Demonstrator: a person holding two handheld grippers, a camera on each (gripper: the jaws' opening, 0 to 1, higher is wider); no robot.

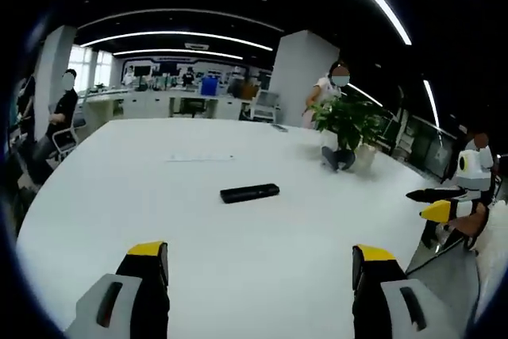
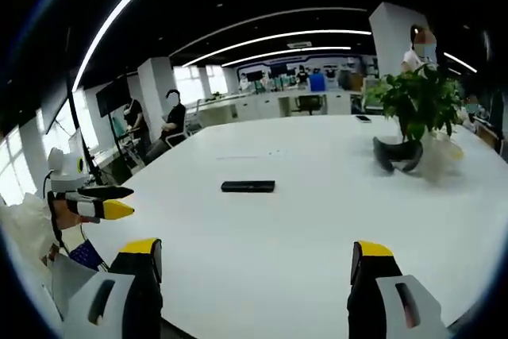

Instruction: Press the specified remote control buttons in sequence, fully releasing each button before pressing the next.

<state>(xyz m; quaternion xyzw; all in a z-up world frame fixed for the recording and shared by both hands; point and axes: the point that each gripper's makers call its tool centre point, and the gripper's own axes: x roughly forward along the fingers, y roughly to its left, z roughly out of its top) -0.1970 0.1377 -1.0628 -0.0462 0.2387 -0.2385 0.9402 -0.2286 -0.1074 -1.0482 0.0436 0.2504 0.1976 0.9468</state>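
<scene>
I have both grippers hovering above the near edge of the wide white counter (image 1: 119, 196), neither touching anything. My left gripper (image 1: 258, 263) has its yellow-tipped black jaws spread wide with bare counter between them; my right gripper (image 2: 254, 263) shows the same, jaws wide apart and holding nothing. The slim black rectangular remote control (image 1: 249, 192) lies flat on the counter, well ahead of both grippers and roughly centred between each pair of jaws. In the left gripper view I see my right gripper at the right edge, its jaws parted. Far right on the counter stands a leafy green potted plant (image 1: 349, 121) with a dark curved object (image 1: 337, 158) at its base. A thin pale strip (image 1: 200, 158) lies beyond the remote. A person in dark clothes (image 1: 59, 113) sits at the far left
</scene>
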